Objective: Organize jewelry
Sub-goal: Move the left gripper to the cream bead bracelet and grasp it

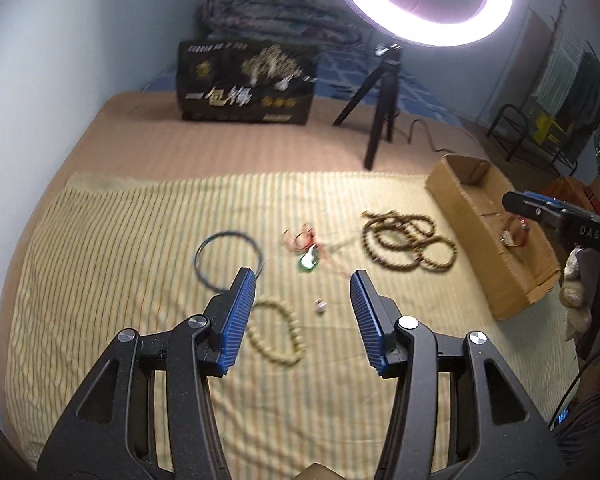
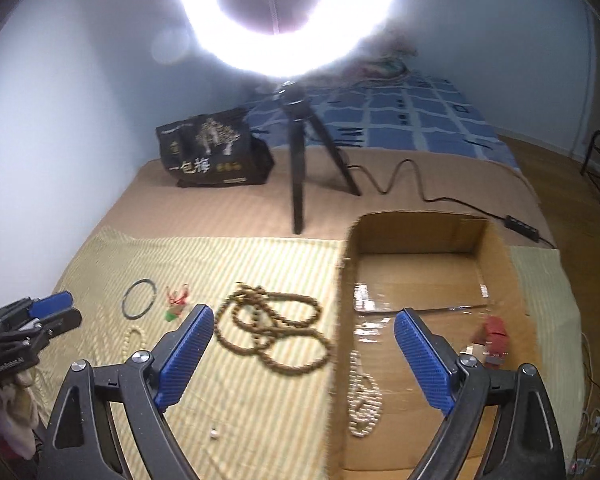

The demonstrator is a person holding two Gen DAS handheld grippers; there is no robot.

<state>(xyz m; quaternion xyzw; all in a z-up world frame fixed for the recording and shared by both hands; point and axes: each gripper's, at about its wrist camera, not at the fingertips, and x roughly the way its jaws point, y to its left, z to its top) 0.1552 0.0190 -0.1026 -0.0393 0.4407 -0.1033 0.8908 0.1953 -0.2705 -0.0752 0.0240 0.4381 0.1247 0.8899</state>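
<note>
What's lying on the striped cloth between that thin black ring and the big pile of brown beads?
A red cord tangle with a green pendant, between the black ring and the brown bead necklace; the left wrist view shows it best.

I'm looking into a home bedroom, bed (image 2: pixel 204 208) with striped cloth (image 1: pixel 140 240), folded quilts (image 1: pixel 268 12), clothes rack (image 1: pixel 572 80), ring light (image 1: pixel 424 4)

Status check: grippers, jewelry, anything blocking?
Left gripper open above small bead bracelet. Right gripper open, empty, over cardboard box edge. Long bead necklace on striped cloth. No obstruction seen.
</note>
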